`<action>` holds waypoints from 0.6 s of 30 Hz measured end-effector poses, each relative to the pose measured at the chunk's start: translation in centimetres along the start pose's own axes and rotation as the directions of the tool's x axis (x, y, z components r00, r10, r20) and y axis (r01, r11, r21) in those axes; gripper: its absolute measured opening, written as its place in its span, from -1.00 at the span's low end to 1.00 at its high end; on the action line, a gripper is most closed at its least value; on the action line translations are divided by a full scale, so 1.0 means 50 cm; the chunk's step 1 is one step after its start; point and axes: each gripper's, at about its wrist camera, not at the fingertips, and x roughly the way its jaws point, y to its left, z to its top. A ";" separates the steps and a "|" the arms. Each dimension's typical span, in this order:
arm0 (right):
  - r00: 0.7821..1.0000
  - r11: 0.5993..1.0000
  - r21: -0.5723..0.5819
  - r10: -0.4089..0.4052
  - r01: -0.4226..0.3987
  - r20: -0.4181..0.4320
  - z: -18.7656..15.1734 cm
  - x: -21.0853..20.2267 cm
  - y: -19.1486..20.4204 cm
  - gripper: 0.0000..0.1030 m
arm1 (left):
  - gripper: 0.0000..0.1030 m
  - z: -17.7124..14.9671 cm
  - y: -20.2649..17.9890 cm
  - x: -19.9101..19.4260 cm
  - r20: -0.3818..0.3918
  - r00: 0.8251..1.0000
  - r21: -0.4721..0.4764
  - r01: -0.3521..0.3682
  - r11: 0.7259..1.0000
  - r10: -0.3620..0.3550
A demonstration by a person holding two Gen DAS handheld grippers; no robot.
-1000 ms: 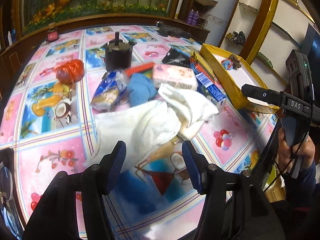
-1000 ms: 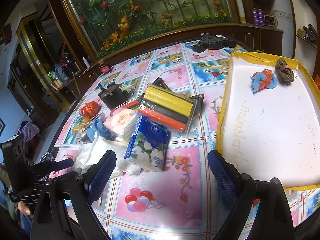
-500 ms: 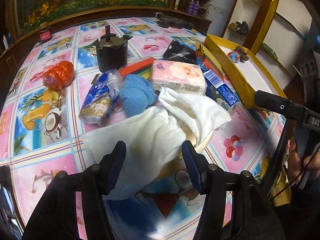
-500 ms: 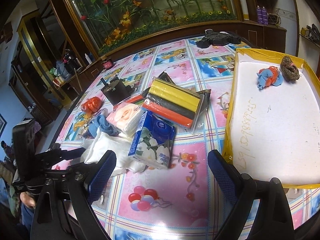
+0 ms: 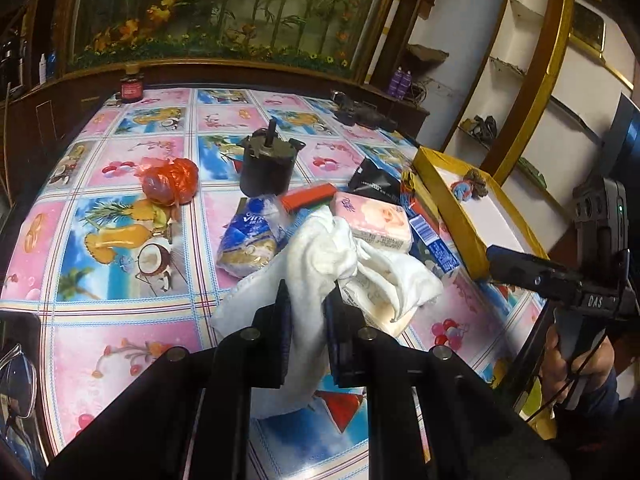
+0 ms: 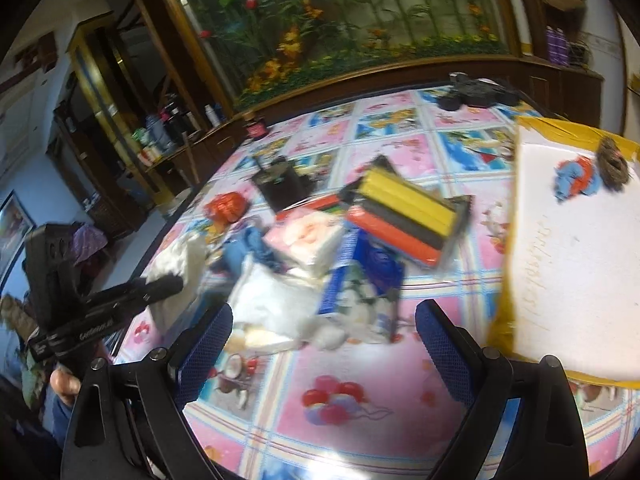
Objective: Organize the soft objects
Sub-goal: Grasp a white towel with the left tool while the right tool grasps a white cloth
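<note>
My left gripper (image 5: 308,312) is shut on a white towel (image 5: 320,256), whose gathered folds rise between the fingers; its loose end drapes right over the table. The towel also shows, blurred, in the right wrist view (image 6: 272,300). My right gripper (image 6: 324,344) is open and empty above the table's near edge, in front of a blue tissue pack (image 6: 360,292). A yellow-rimmed white tray (image 6: 572,280) to the right holds a blue-orange soft ball (image 6: 576,178) and a brown one (image 6: 612,162).
Around the towel lie a pink tissue pack (image 5: 376,220), a blue-white bag (image 5: 252,236), a blue cloth (image 6: 248,248), an orange bag (image 5: 170,180), a black motor (image 5: 266,168) and a yellow-black-orange pack (image 6: 408,216). The tray (image 5: 448,200) stands at the table's right edge.
My left gripper has moved forward and closed on the white towel, bunching and lifting it. My right gripper stayed open and shifted, with the view now blurred.
</note>
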 end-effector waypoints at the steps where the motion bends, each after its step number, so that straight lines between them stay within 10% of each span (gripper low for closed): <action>1: 1.000 1.000 -0.027 0.011 -0.012 -0.005 -0.001 0.006 0.016 0.82 | -0.76 -0.001 0.007 0.004 0.001 1.000 -0.021 0.010 1.000 -0.010; 10: 0.996 0.990 -0.143 -0.024 0.011 -0.090 0.016 0.104 0.087 0.52 | -0.76 -0.019 0.020 0.027 -0.021 0.999 -0.057 0.030 0.998 -0.031; 12: 0.993 0.993 -0.114 -0.041 0.028 -0.110 0.023 0.131 0.083 0.34 | -0.76 -0.020 0.020 0.025 -0.020 0.999 -0.054 0.028 0.998 -0.029; 14: 0.984 0.993 -0.097 -0.078 0.063 -0.161 0.021 0.161 0.072 -0.29 | -0.76 -0.022 0.021 0.025 -0.023 0.999 -0.052 0.027 0.998 -0.028; 18: 0.987 0.996 -0.078 -0.060 0.049 -0.152 0.017 0.165 0.069 -0.50 | -0.76 -0.026 0.019 0.031 -0.034 0.999 -0.047 0.022 0.999 -0.024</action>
